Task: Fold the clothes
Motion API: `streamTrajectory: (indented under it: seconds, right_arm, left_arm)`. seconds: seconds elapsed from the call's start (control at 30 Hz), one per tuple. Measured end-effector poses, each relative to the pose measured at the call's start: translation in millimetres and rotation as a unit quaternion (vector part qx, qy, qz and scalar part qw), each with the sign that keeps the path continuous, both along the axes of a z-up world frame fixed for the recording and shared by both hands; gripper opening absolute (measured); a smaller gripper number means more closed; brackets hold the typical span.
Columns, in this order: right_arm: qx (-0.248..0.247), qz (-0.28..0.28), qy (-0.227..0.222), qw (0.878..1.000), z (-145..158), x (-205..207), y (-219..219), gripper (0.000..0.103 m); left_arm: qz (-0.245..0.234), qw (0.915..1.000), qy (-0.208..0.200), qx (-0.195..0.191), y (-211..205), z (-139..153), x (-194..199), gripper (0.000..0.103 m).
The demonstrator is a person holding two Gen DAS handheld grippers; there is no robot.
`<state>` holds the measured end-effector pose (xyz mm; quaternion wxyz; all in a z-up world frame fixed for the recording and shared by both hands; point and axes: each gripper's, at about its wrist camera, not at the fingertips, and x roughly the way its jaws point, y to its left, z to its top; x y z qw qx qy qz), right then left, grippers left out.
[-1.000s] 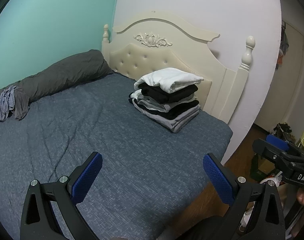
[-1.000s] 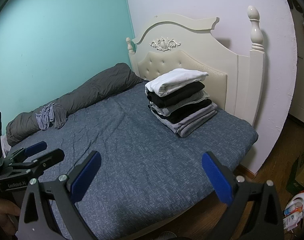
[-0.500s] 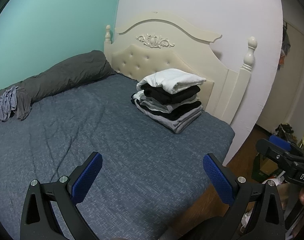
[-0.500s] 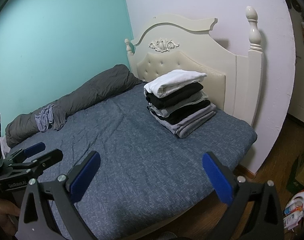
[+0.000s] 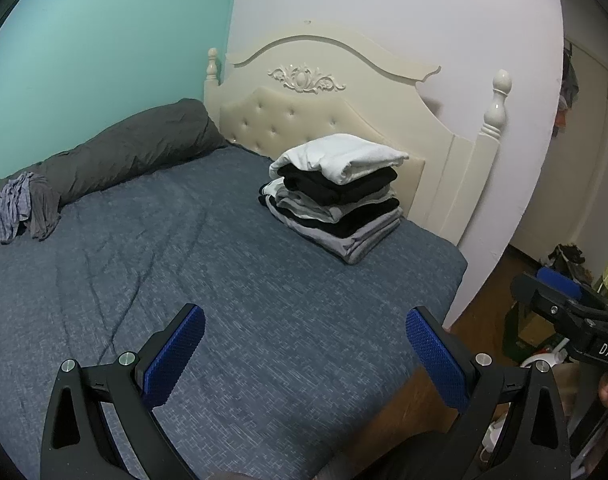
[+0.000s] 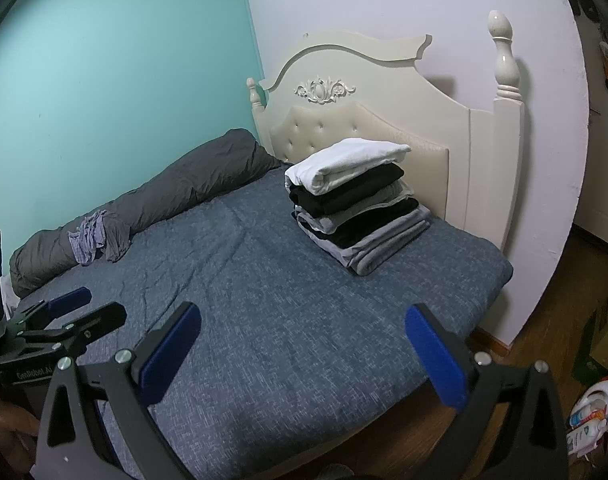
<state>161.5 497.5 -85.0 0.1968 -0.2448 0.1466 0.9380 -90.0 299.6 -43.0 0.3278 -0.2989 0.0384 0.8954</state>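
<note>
A neat stack of folded clothes (image 5: pixel 338 196) (image 6: pixel 356 208), white on top with black and grey below, rests on the blue bed cover (image 5: pixel 184 264) (image 6: pixel 288 296) near the headboard. A crumpled grey-blue garment (image 5: pixel 20 208) (image 6: pixel 94 238) lies against the rolled dark duvet at the far side. My left gripper (image 5: pixel 304 356) hovers open over the bed's near edge, holding nothing. Over the same edge my right gripper (image 6: pixel 302 354) is open and empty too. Each gripper shows at the edge of the other's view.
A cream headboard (image 5: pixel 344 92) with posts stands behind the stack. A rolled dark grey duvet (image 5: pixel 132 148) lies along the teal wall. Beyond the bed's right edge is wooden floor with boxes and bottles (image 6: pixel 592 404). A doorway (image 5: pixel 572 152) is at the right.
Both views have drifted slightly; the stack and headboard shifted a little in frame. Both grippers stay open and empty, and nothing on the bed has moved.
</note>
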Motion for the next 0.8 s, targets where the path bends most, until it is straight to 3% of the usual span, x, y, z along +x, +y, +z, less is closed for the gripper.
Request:
streamTrajectory:
  seconds: [0.8]
  right_arm:
    - [-0.004, 0.002, -0.002, 1.000, -2.4, -0.5, 2.8, 0.103]
  left_arm:
    - [0.003, 1.0000, -0.004, 0.006, -1.7, -0.5, -0.7, 0.102]
